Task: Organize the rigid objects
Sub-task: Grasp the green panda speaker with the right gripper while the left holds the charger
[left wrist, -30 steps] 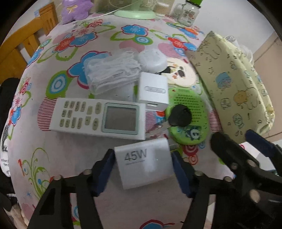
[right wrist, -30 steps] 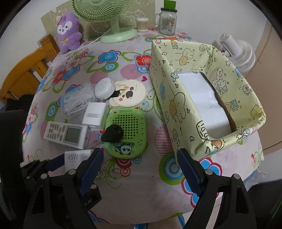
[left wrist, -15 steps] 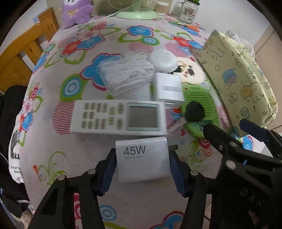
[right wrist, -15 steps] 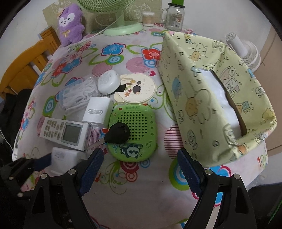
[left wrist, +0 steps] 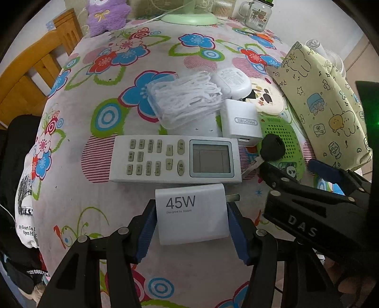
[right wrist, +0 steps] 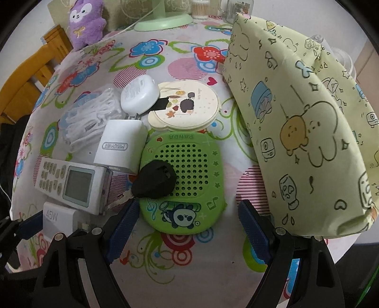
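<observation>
Left tool (left wrist: 191,227): clenched on the white 45W charger (left wrist: 190,213), blue pads pressed to both its sides, at the near edge of the tabletop (left wrist: 78,208).
Right tool (right wrist: 187,227): released, fingers spread wide, hovering just near of the green panda speaker (right wrist: 189,189).
45W charger: just near of the white remote control (left wrist: 173,160), metal prongs pointing right.
Remote control: lay lengthwise left to right, screen toward the right.
Black key (right wrist: 154,178): head rested on the speaker's left part, blade pointing near-left toward the remote.
MINGYI charger cube (right wrist: 118,147): just far of the remote, touching the speaker's left edge.
Bag of white cables (left wrist: 187,99): far-left of the cube.
Round white adapter (right wrist: 138,94): far of the cube, beside the cream round case (right wrist: 187,106).
Yellow cartoon-print storage bin (right wrist: 300,132): stood on the right, tilted.
Far edge: purple plush (right wrist: 86,21), green fan base (right wrist: 163,21).
</observation>
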